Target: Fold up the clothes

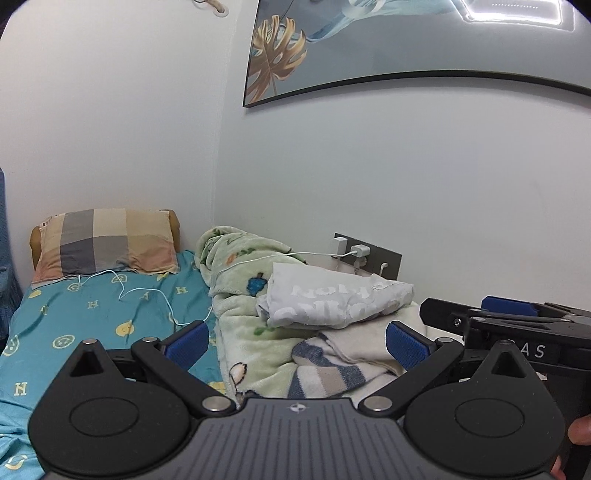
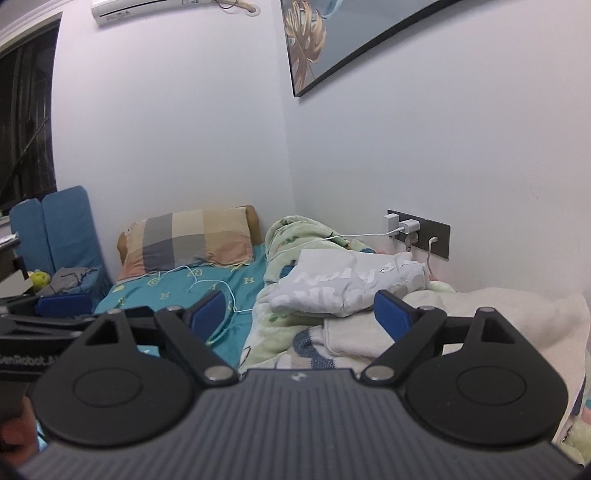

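Left hand-held gripper [image 1: 297,341] held level over the bed, blue pads wide apart, nothing between them. Right hand-held gripper [image 2: 297,312] same: pads spread, empty, hovering above the bedding. Each shows in the other's view: the right one sits just off the left one's right side, the left one just off the right one's left edge; whether they touch cannot be told. Task item: white t-shirt [image 1: 334,301] with pale printed lettering, crumpled in a loose bundle, lies ahead of both grippers, slightly right of centre between the left one's pads, clear of both grippers' pads. It rests on a green fleece blanket [image 1: 243,332] with cartoon prints, bunched along the wall side. Nearer the grippers, below the shirt, a cream towel [image 1: 360,347] overlaps a blue-and-white striped cloth [image 1: 321,373]. Ahead-left of the left gripper: teal bed sheet [image 1: 92,317] with smiley prints, checked pillow [image 1: 107,242] at the far end against the wall. White charging cable [image 1: 147,291] runs from a white charger [image 1: 360,252] in the dark wall socket strip [image 1: 388,260], over the blanket, onto the sheet. Framed leaf picture [image 1: 280,55] hangs on the wall above. Right wrist view far left: blue cushion [image 2: 62,225], air conditioner [image 2: 147,9] up top. Fingertips [image 1: 580,432] of a person at the lower right edge of the left view.
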A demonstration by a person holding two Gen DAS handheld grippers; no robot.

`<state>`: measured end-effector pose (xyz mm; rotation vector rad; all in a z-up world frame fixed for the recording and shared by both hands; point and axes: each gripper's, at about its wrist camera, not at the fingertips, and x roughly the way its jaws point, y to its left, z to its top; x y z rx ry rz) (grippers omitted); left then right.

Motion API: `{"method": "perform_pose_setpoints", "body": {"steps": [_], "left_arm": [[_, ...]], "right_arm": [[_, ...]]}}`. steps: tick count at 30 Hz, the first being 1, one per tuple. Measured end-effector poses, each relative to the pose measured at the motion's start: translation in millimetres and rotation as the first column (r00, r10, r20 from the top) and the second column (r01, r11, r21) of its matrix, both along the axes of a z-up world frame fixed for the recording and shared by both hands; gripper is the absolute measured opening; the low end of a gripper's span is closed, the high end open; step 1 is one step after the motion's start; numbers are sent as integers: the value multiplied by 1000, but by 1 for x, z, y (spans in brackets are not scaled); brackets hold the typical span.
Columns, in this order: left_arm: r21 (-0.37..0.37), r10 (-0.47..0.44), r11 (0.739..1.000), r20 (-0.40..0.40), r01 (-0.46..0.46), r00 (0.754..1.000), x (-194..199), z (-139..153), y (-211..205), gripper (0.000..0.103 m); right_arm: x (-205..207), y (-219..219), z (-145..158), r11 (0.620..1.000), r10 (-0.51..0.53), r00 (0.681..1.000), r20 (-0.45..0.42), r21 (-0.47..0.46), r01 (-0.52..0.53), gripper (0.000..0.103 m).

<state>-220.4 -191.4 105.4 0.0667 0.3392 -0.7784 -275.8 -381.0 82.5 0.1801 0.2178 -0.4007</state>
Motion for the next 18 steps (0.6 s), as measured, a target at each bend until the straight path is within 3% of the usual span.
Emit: {"method": "perform_pose_setpoints", "body": {"steps": [18], "left_arm": [[5, 30, 1000, 11, -30, 999, -2, 0, 16, 103]], "right_arm": [[0, 6, -3, 999, -37, 999, -17, -2, 37, 89]]}}
